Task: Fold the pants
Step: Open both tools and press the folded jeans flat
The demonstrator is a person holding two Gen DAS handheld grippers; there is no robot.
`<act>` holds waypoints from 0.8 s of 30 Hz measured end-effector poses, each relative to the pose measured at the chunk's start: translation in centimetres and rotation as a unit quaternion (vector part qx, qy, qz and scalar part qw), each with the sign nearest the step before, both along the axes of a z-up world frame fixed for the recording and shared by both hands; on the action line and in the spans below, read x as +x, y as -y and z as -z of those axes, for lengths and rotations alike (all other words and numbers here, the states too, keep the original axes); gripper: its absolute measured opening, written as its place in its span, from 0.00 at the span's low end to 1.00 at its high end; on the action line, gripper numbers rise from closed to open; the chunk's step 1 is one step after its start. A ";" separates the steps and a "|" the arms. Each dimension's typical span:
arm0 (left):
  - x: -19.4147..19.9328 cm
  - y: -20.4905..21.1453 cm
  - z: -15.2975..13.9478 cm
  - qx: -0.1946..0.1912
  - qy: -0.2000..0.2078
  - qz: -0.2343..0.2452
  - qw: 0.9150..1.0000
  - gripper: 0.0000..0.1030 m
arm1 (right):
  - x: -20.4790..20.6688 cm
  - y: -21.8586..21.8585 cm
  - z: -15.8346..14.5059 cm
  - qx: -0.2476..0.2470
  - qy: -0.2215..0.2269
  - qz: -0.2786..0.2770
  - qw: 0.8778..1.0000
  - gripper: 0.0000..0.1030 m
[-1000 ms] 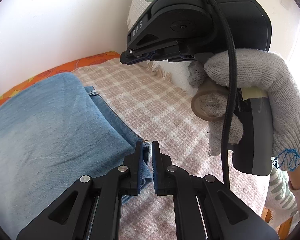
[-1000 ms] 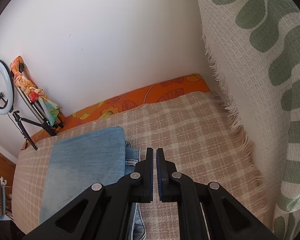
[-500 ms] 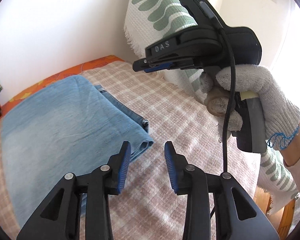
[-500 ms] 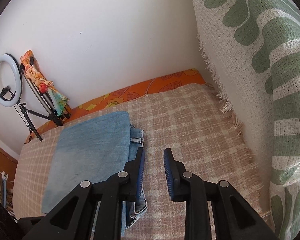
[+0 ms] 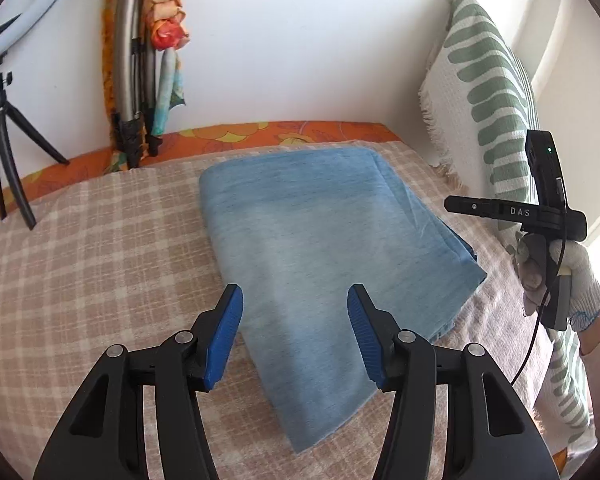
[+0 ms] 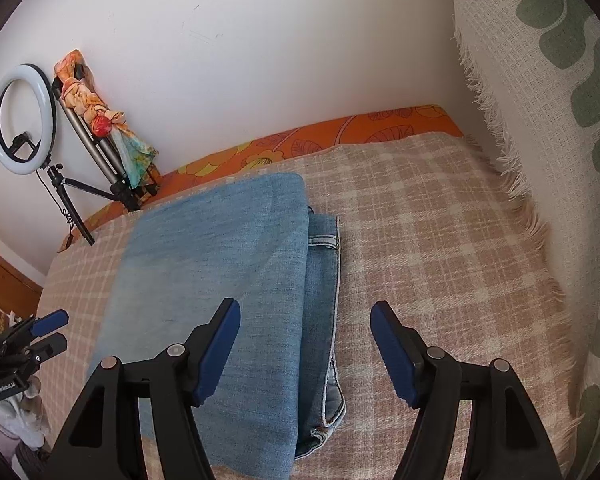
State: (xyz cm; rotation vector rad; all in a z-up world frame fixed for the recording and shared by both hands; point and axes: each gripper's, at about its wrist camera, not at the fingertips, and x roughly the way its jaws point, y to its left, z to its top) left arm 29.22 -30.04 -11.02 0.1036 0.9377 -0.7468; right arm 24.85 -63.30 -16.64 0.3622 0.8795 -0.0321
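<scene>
The checked blanket (image 5: 80, 280) spreads under both my grippers. The folded jeans (image 5: 312, 248) lie flat on it, ahead of and below my left gripper (image 5: 295, 334) and my right gripper (image 6: 305, 350), whose jaws are opening, gripping nothing.

The light blue denim pants (image 5: 324, 248) lie folded into a flat, thick rectangle on the checked beige bed cover in front of me. The smooth top layer faces up. Along the right side, the lower layers stick out, showing a stitched waistband and belt loop (image 6: 323, 240).
</scene>
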 end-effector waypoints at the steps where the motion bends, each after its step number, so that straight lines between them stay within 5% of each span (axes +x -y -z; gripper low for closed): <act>1: 0.7 -0.5 0.3 -0.002 -0.008 -0.006 1.000 0.55 | 0.2 -0.1 0.2 0.000 -0.004 -0.001 1.000 0.69; 3: 1.9 -1.3 0.8 -0.012 -0.033 -0.016 0.999 0.62 | 0.6 -0.1 0.6 0.008 -0.009 -0.001 1.000 0.69; 13: 5.7 -3.2 4.2 -0.056 -0.122 -0.062 0.989 0.62 | 2.4 1.1 2.3 0.073 -0.027 -0.003 0.997 0.69; 24: 6.7 -0.9 5.8 -0.064 -0.136 -0.051 0.987 0.62 | 4.2 0.2 4.5 0.105 -0.037 -0.025 0.993 0.75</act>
